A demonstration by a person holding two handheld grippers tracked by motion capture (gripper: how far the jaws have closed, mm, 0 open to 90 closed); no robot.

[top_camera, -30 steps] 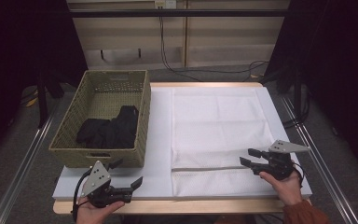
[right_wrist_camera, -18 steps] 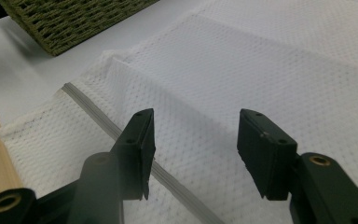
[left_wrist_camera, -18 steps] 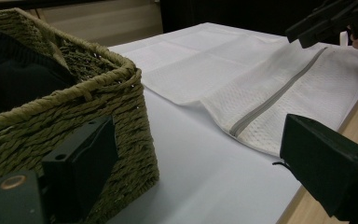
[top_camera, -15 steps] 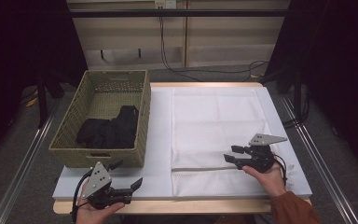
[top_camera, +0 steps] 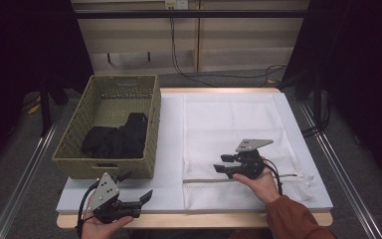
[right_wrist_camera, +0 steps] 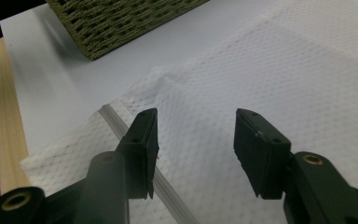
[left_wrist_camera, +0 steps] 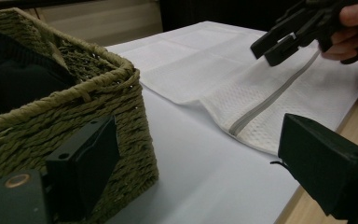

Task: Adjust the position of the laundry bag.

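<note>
Hovering over the white mesh laundry bag [top_camera: 238, 129], the right gripper [top_camera: 222, 164] had its jaws apart with nothing between them, having just been closing a little; they stood just above the bag's grey zipper [right_wrist_camera: 135, 144]. The bag lay flat on the white table mat [top_camera: 169, 149], beside the wicker basket [top_camera: 151, 124] holding dark clothes [top_camera: 117, 139]. The left gripper [top_camera: 146, 195] rested near the table's front edge, released and empty.

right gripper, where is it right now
In the high view the right gripper hovers over the near part of the white mesh laundry bag, just above its grey zipper, jaws open toward the wicker basket at left.
</note>
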